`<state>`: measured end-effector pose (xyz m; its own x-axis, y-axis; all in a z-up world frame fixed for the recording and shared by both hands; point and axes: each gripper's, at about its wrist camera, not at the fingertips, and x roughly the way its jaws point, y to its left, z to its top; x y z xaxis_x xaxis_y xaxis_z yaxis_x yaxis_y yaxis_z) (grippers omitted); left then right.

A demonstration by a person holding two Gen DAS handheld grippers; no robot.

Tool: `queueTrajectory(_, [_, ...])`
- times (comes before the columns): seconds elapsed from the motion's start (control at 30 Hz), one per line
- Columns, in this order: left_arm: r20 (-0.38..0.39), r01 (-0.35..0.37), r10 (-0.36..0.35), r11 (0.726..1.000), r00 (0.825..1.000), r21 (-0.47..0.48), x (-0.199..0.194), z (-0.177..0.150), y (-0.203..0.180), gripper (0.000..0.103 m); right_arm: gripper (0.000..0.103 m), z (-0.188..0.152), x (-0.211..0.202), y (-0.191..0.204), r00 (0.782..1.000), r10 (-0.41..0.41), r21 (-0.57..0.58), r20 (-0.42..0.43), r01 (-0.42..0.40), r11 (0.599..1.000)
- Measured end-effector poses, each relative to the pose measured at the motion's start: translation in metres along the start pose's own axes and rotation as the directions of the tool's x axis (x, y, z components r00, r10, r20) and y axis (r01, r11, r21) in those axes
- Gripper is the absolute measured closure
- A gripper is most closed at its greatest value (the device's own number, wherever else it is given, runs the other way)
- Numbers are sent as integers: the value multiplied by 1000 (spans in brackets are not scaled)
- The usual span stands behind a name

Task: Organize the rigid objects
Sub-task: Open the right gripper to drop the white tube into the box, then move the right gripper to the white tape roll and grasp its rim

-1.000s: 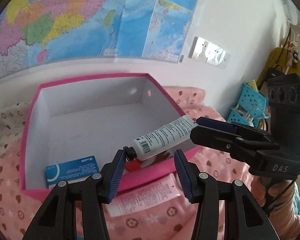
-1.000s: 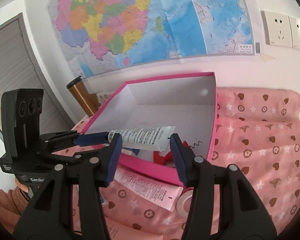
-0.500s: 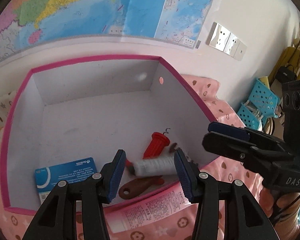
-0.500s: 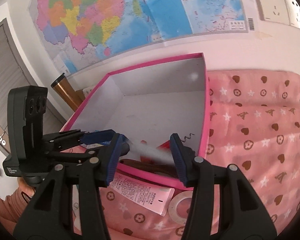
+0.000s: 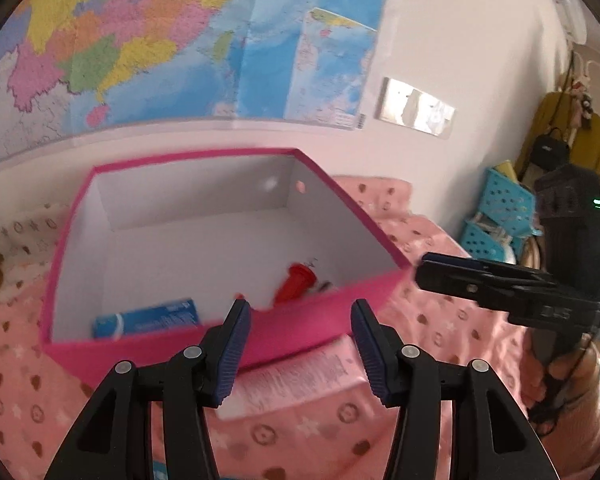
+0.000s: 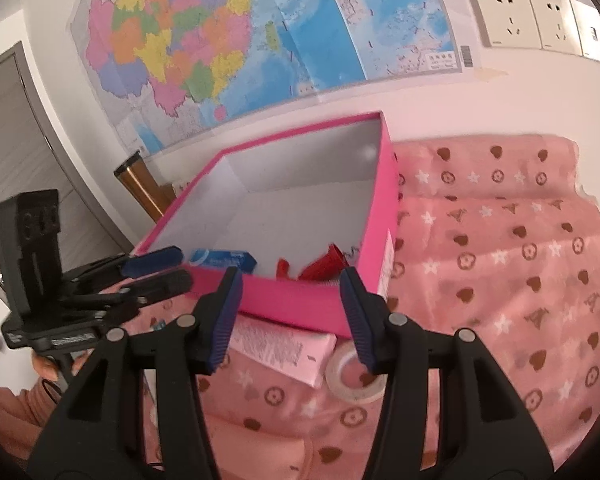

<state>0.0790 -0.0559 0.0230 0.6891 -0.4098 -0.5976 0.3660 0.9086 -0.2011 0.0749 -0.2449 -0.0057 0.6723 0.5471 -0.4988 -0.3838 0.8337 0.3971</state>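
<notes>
A pink box with a white inside stands on the pink patterned cloth; it also shows in the right wrist view. In it lie a blue carton, also in the right wrist view, and a red corkscrew, also in the right wrist view. The white tube is hidden behind the front wall. My left gripper is open and empty before the box front. My right gripper is open and empty at the box's near right corner. A pink tube lies under the box edge.
A tape roll lies on the cloth beside the pink tube. A wall map and sockets are behind. A brass cylinder stands left of the box. Blue baskets sit at the far right.
The white tube held by my right gripper a second ago dropped into the box. Both grippers have since pulled back from over the box to its front edge.
</notes>
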Motion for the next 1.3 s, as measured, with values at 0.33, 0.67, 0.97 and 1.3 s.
queueTrajectory(0.33, [-96,39,-39,999,995,-3,22,-35,-15,50,50,-40,25,-32,988,-72,62,-134,81,995])
queueTrajectory(0.67, [-157,57,-60,998,986,-29,38,-53,-19,50,50,-60,45,-48,968,-137,62,-212,153,986])
queueTrajectory(0.97, [-174,69,-72,997,982,-24,42,-57,-22,50,54,-61,57,-44,955,-194,-9,-224,197,980])
queueTrajectory(1.3, [-185,83,-88,996,979,-34,42,-60,-21,50,77,-64,61,-34,925,-309,-140,-222,283,949])
